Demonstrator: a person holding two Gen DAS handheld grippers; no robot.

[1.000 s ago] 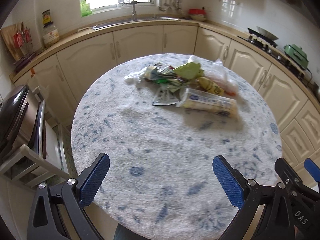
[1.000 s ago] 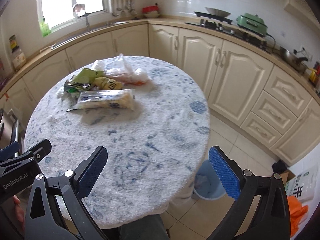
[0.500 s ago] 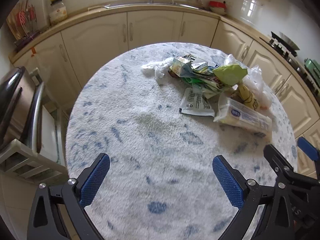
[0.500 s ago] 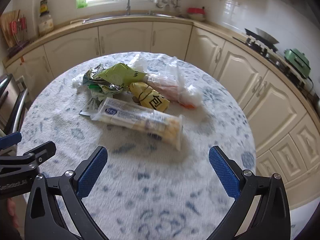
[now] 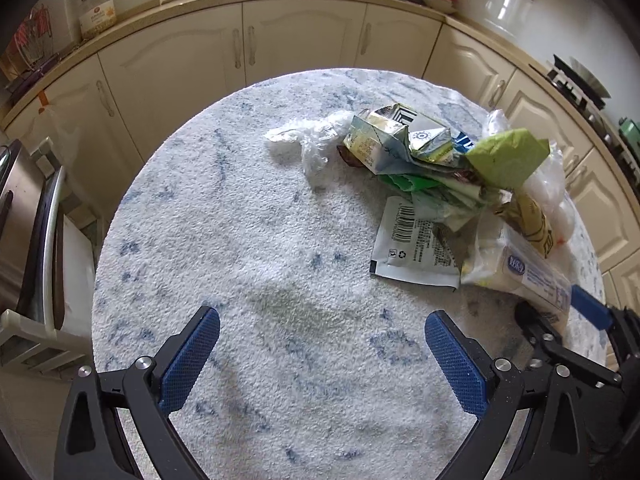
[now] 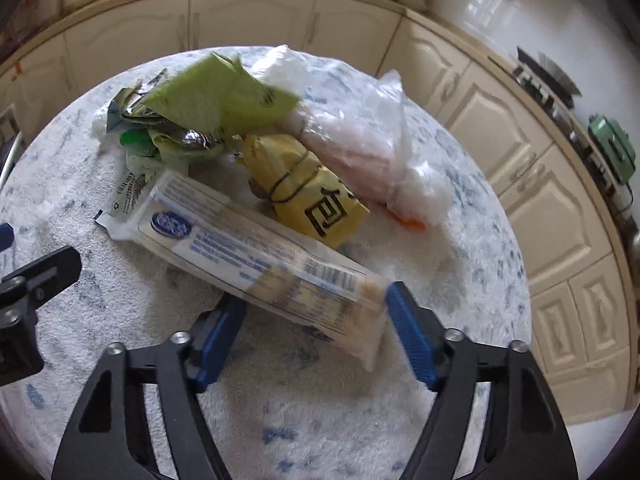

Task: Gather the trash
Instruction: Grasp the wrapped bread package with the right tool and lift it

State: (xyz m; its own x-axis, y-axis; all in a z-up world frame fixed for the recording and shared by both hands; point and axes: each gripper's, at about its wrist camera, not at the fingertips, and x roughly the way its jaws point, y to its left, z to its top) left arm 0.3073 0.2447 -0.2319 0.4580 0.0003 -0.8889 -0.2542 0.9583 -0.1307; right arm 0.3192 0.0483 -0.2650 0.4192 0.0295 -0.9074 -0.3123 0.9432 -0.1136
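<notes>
A heap of trash lies on the round table (image 5: 224,248) with its white and blue cloth. Nearest is a long clear cracker packet (image 6: 248,256). Behind it are a yellow wrapper (image 6: 308,196), a green wrapper (image 6: 224,100) and a clear plastic bag (image 6: 360,140). My right gripper (image 6: 314,312) is closing, and its blue pads meet the two sides of the packet's near end. My left gripper (image 5: 322,344) stands open over bare cloth, left of the heap. From there I see a flat white sachet (image 5: 412,244), a crushed carton (image 5: 392,140) and crumpled white film (image 5: 308,140).
Cream cabinets (image 5: 304,40) curve round behind the table under a countertop with a jar (image 5: 96,8). A stove (image 6: 548,76) and a green appliance (image 6: 612,148) stand at the right. A metal appliance on a rack (image 5: 24,240) is close to the table's left edge.
Both grippers have come down and forward toward the heap. The right gripper's jaws have narrowed from wide open onto the near end of the cracker packet. The left jaws stay wide.
</notes>
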